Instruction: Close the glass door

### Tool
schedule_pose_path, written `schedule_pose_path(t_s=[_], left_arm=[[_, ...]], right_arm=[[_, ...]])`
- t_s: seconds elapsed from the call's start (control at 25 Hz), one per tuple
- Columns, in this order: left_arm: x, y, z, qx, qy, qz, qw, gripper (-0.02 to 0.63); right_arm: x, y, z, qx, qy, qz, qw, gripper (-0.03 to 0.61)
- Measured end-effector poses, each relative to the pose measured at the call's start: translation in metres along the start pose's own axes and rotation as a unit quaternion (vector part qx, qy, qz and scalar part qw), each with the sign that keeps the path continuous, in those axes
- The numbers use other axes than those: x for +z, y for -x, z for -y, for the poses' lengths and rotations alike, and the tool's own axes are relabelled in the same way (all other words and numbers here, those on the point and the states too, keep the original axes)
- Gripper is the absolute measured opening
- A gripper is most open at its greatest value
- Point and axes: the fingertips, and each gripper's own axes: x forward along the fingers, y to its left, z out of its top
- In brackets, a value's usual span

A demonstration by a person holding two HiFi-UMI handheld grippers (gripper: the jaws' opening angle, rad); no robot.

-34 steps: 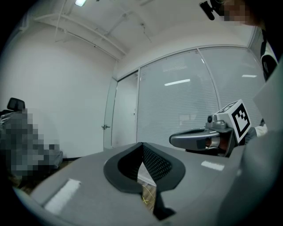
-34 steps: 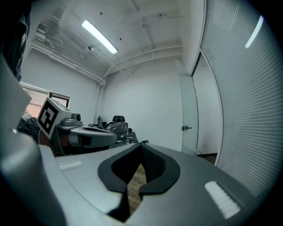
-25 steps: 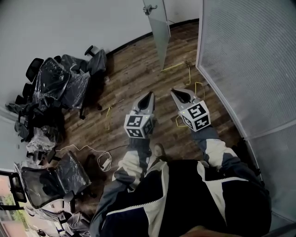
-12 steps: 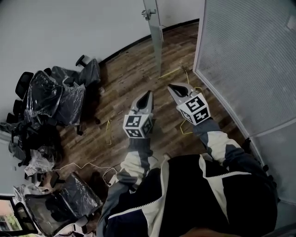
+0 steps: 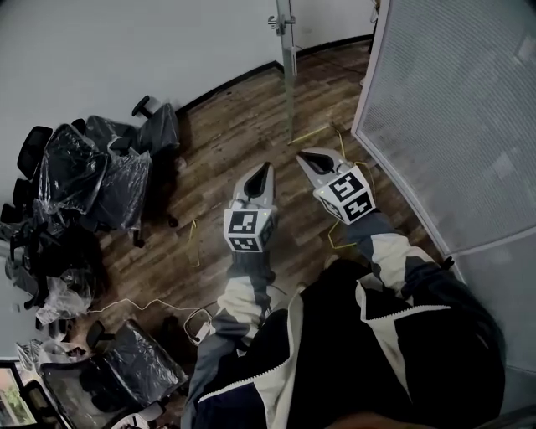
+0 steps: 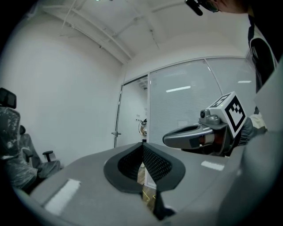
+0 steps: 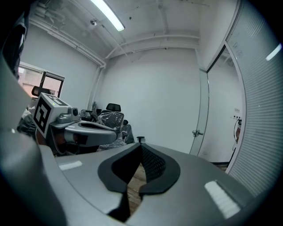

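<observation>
Head view is showing a wooden floor (image 5: 234,142) spreading out below, with a frosted partition (image 5: 452,117) running along its right edge. Plastic-wrapped chairs (image 5: 100,176) are crowding the floor's left edge. The glass door (image 5: 290,75) is standing open at the floor's far edge, seen edge-on, just beside the partition's far end. A person is holding the left gripper (image 5: 266,167) and the right gripper (image 5: 303,155) side by side over the middle of the floor, well apart from the door. Both are sitting closed, tips together, gripping nothing. The door's handle (image 5: 279,20) is sticking out near the top.
</observation>
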Motion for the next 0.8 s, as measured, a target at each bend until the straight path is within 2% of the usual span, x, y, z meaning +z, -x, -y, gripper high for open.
schedule_pose_path(t_s=[0.12,0.28,0.56,0.8], left_arm=[[-0.006,-0.015,-0.014,0.006,0.021,-0.002,0.9998,0.003],[-0.012,-0.047,-0.039,0.017,0.019,-0.012,0.9996,0.003],[-0.025,-0.136,-0.096,0.054,0.036,-0.036,0.9973,0.005],[-0.006,-0.209,-0.126,0.078,0.026,-0.032,0.9962,0.005]], right_arm=[[-0.002,-0.018,0.009,0.007,0.001,0.002,1.000,0.002],[-0.006,-0.060,0.032,0.026,-0.008,0.007,1.000,0.002],[-0.003,-0.139,0.118,0.051,-0.034,0.026,0.998,0.002],[0.002,-0.177,0.200,0.045,-0.042,0.036,0.997,0.002]])
